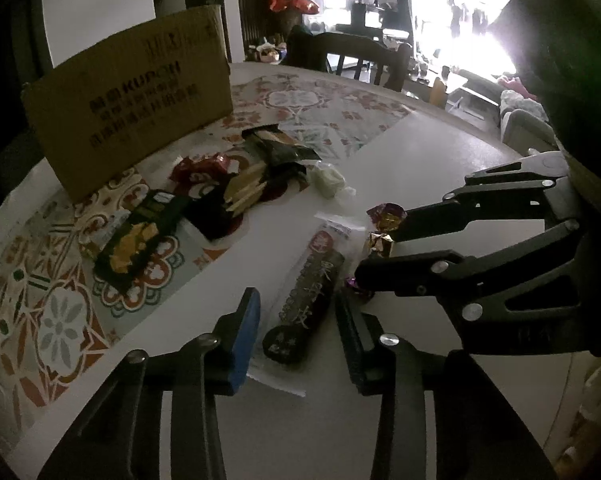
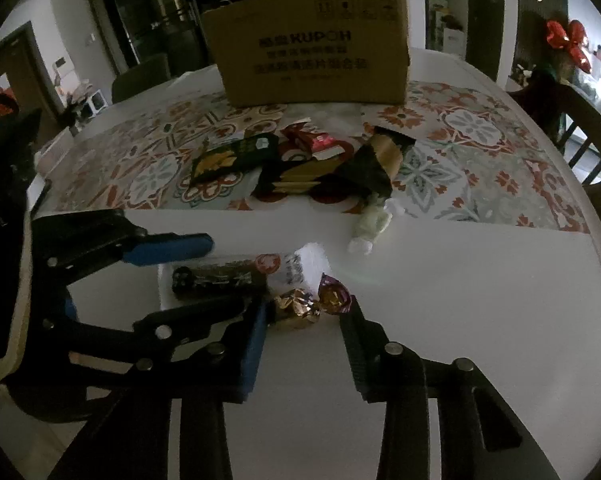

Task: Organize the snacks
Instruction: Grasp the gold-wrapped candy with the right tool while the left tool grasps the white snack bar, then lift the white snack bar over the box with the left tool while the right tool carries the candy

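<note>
A long dark snack bar (image 1: 300,280) in clear wrap lies on the white table (image 1: 440,160). My left gripper (image 1: 296,294) is shut on it, a pad meeting each long side; the right wrist view shows the same grip (image 2: 236,272) on the bar (image 2: 220,276). Just right of it sits a gold foil candy (image 2: 296,308) with my right gripper (image 2: 306,306) shut on it near the tips. From the left wrist view, that gripper (image 1: 382,246) pinches the candy (image 1: 380,242). A purple-and-gold candy (image 2: 334,294) rests against the right fingertip.
A cardboard box (image 2: 312,52) stands at the back on a patterned mat (image 2: 480,140). In front of it lie a green-yellow packet (image 2: 228,158), a red packet (image 2: 312,142), dark stick packets (image 2: 340,168) and a pale wrapped sweet (image 2: 370,226). A chair (image 2: 592,132) stands at the right.
</note>
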Tool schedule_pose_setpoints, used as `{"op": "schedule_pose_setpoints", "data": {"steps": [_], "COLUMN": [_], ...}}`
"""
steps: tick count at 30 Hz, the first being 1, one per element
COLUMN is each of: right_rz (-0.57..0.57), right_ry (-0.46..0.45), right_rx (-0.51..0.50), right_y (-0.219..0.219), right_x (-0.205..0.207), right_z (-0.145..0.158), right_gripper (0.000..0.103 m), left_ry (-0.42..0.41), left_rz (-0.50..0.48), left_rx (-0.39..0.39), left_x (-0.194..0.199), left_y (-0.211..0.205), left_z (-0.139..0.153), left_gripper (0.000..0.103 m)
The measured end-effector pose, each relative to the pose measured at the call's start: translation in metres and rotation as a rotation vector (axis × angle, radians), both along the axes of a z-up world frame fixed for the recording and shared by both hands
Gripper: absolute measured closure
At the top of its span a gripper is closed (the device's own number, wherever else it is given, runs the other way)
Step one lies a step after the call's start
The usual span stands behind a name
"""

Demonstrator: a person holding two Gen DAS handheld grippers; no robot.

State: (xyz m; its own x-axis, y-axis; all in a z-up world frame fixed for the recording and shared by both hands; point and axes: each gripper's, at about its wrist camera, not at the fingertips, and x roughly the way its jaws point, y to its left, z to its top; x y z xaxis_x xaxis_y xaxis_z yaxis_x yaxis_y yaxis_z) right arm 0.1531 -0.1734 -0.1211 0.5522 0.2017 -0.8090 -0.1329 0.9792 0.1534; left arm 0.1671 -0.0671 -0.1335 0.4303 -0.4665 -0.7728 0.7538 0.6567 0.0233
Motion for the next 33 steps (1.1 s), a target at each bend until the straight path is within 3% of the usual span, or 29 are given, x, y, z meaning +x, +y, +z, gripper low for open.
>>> {"op": "schedule_pose_setpoints", "data": {"steps": [6, 7, 14, 20, 33], "right_rz": [0.010, 0.012, 0.000, 0.002, -0.045], "right_ry": [-0.006, -0.007, -0.012, -0.052, -0.204], "right_rx": [0.014, 0.014, 0.033, 0.039, 0.048], "right_y": [-0.001, -0.001, -0.006, -0.007, -0.020], "right_x": [-0.003, -0.003, -0.008, -0.015, -0.020], "right_z": [0.000, 0.000, 0.001, 0.012, 0.062], "right_gripper": [0.071, 0.077, 0.077, 0.077, 0.077], "left_ry": [0.024, 0.030, 0.070, 0.047, -0.135], "left_rz": [0.017, 0.029, 0.128, 0.218, 0.357], "left_rx": [-0.013, -0.019, -0.093, -0.135, -0.165], "left_x": [-0.004, -0.005, -0.010, -0.015, -0.017], "left_y": [-0.001, 0.000, 0.008, 0.013, 0.019], "left_z": [0.000, 0.001, 0.011, 0.027, 0.087], "left_gripper": [0.076, 0.076, 0.078, 0.078, 0.078]}}
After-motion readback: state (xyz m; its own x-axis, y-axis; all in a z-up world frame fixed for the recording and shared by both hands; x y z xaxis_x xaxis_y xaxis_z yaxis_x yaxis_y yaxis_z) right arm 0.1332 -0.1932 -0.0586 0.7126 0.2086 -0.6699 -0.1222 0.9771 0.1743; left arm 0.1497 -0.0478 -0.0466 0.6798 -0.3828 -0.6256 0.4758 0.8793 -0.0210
